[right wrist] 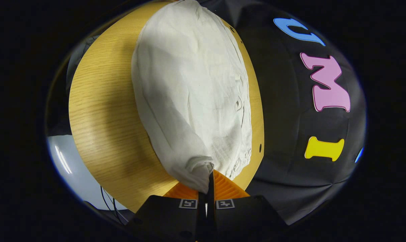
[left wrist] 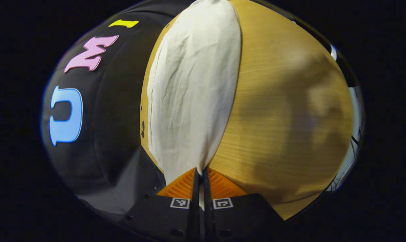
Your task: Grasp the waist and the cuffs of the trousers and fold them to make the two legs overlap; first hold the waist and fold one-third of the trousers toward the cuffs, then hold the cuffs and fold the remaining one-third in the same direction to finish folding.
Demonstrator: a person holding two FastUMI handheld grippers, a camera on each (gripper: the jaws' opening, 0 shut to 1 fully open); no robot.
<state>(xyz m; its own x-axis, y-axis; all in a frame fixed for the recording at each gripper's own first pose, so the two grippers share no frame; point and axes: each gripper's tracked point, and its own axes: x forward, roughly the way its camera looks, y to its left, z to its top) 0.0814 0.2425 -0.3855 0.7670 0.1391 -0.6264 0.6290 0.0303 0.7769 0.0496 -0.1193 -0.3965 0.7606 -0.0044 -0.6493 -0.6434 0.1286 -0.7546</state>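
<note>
Open wooden table (left wrist: 283, 111) is left beside the white trousers (left wrist: 192, 94), while passage beyond is blocked by the booth wall (right wrist: 290, 111).

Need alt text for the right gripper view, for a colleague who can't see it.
The right gripper is shut on a bunched end of the white trousers, which stretch away from it over a wooden table. The booth's black cloth wall stands to the right.

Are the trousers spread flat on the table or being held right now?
Held. The trousers lie stretched along the table, with the left gripper and right gripper each shut on an end.
</note>
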